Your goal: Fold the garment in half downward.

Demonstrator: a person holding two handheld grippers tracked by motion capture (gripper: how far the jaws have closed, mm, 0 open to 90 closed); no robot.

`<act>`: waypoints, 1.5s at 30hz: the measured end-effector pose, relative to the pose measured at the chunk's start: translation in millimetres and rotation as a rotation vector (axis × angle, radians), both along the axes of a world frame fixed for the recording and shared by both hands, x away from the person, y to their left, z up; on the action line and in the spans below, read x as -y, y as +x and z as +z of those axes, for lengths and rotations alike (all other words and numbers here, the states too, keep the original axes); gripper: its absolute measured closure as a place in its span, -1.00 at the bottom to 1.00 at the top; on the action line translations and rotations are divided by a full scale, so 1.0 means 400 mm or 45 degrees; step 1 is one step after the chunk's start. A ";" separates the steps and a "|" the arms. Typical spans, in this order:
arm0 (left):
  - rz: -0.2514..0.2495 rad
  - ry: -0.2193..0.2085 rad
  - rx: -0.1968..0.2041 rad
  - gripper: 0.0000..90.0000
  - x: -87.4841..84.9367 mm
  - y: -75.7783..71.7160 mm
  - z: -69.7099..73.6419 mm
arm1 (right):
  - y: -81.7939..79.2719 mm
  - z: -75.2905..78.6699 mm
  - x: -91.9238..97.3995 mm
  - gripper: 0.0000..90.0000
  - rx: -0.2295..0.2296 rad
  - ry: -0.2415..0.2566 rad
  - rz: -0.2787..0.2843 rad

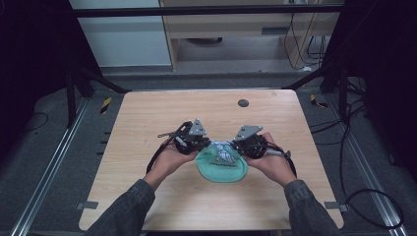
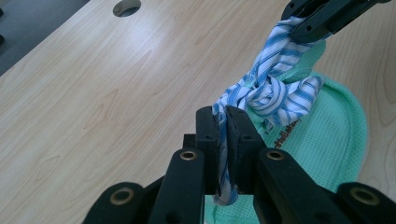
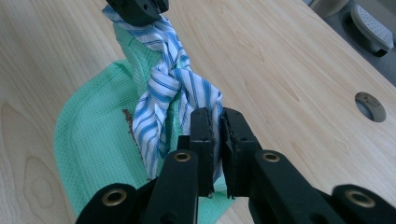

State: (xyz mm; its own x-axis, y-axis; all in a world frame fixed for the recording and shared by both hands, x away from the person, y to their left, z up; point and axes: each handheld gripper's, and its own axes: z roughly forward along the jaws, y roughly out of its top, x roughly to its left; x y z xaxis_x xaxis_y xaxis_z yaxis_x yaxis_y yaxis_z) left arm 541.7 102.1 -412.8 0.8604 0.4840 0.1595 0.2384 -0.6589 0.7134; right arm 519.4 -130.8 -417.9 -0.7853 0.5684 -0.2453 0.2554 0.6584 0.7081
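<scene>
A blue-and-white striped cloth strip [image 2: 268, 93] is twisted into a knot above a mint green waffle-weave cloth [image 1: 221, 167] that lies on the wooden table [image 1: 147, 128]. My left gripper [image 2: 223, 114] is shut on one end of the strip, with the fabric pinched between its black jaws. My right gripper [image 3: 217, 116] is shut on the other end of the striped strip [image 3: 163, 88]. In the high view the left gripper [image 1: 204, 145] and right gripper [image 1: 236, 146] sit close together over the green cloth, the knot [image 1: 223, 150] between them.
A round hole [image 1: 243, 103] sits in the table near its far edge. Black cables [image 1: 354, 147] trail on the floor to the right. Dark frame legs [image 1: 74, 93] stand at the far corners. A person's sleeved forearms [image 1: 133, 206] enter from the bottom.
</scene>
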 end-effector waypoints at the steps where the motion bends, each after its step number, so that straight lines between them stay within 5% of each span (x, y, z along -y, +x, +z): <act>1: -0.003 0.003 -0.003 0.86 -0.001 -0.001 -0.002 | -0.002 -0.004 -0.001 0.86 -0.002 0.003 -0.001; 39: -0.065 -0.005 -0.028 0.82 -0.012 -0.092 -0.087 | -0.083 -0.080 0.006 0.81 -0.053 -0.023 0.055; 41: -0.068 0.012 -0.015 0.72 -0.012 -0.096 -0.089 | -0.086 -0.082 0.006 0.77 -0.053 -0.016 0.046; 45: -0.016 -0.015 0.028 0.08 -0.020 -0.104 -0.098 | -0.087 -0.082 0.005 0.58 -0.067 -0.012 0.048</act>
